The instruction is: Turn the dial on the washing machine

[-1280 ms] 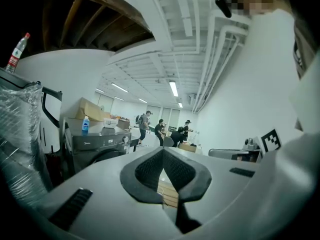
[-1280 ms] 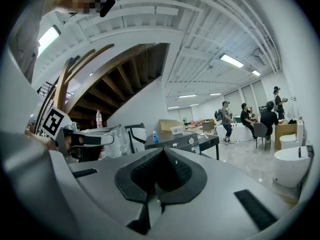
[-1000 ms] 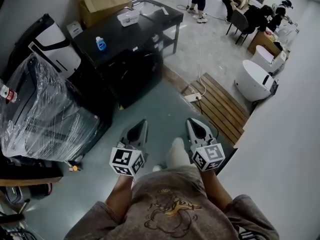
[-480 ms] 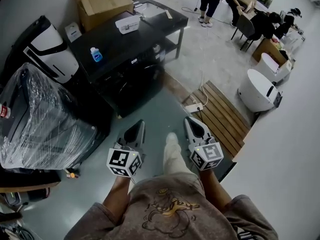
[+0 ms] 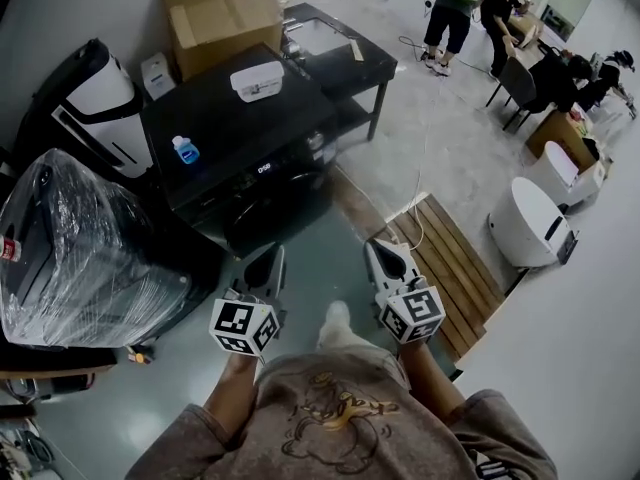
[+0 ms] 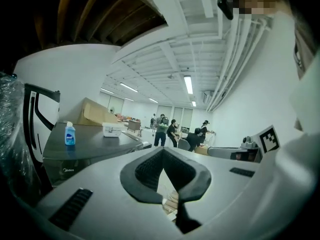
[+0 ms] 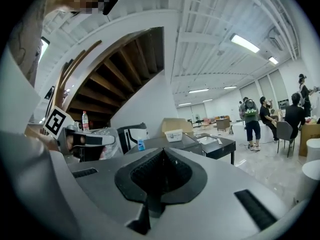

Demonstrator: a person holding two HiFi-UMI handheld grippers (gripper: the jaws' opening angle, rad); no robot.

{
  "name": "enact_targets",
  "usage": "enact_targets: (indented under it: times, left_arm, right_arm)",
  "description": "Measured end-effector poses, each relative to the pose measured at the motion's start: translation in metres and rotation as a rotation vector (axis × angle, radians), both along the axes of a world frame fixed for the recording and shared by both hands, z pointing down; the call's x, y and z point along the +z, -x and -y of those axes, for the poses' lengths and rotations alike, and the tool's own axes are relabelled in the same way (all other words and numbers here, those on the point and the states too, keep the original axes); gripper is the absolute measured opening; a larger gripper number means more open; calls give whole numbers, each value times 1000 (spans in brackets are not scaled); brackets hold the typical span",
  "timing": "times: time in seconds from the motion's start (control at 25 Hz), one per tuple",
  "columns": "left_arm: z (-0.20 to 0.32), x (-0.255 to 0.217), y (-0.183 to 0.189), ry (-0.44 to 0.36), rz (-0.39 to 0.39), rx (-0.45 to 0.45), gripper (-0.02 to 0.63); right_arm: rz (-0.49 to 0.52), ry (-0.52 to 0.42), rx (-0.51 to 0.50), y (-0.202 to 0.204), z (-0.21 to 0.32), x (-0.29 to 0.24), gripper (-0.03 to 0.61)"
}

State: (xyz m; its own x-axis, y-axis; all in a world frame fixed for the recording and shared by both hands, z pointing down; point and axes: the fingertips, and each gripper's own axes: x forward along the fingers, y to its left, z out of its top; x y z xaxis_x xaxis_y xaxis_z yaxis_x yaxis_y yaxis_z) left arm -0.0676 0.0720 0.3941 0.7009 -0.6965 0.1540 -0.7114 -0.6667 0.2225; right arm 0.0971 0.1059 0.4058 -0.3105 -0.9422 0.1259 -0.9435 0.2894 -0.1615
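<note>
The black washing machine (image 5: 236, 158) stands ahead and to the left, its control strip (image 5: 272, 167) facing me; I cannot pick out the dial at this size. A blue bottle (image 5: 184, 149) and a white box (image 5: 257, 80) rest on its top. My left gripper (image 5: 268, 260) and right gripper (image 5: 384, 255) are held side by side above the floor, well short of the machine, both shut and empty. In the left gripper view the machine (image 6: 75, 151) with the bottle (image 6: 70, 134) lies to the left. In the right gripper view the machine (image 7: 165, 143) is straight ahead.
A plastic-wrapped appliance (image 5: 80, 253) and a black-and-white unit (image 5: 88, 93) stand left of the machine. Behind it sit a cardboard box (image 5: 222, 16) and a black table (image 5: 345, 56). At the right are a wooden pallet (image 5: 452, 266), a white tub (image 5: 530, 223) and, further back, several people (image 5: 455, 3).
The person has walked forward: the washing machine and its neighbours have slid down the view and come closer. Both grippers stay shut, held out in front the same way.
</note>
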Motion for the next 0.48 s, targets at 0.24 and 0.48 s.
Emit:
enact_targets:
  times: [0.24,0.48]
  left_arm:
    - [40,1,-21,-5,11,-70,-8]
    - [61,1,-25,0,11,-101,-8]
  right_arm:
    - [19,18,-68,-25,46,9,2]
    - [37,20,-100,-25,81,16,2]
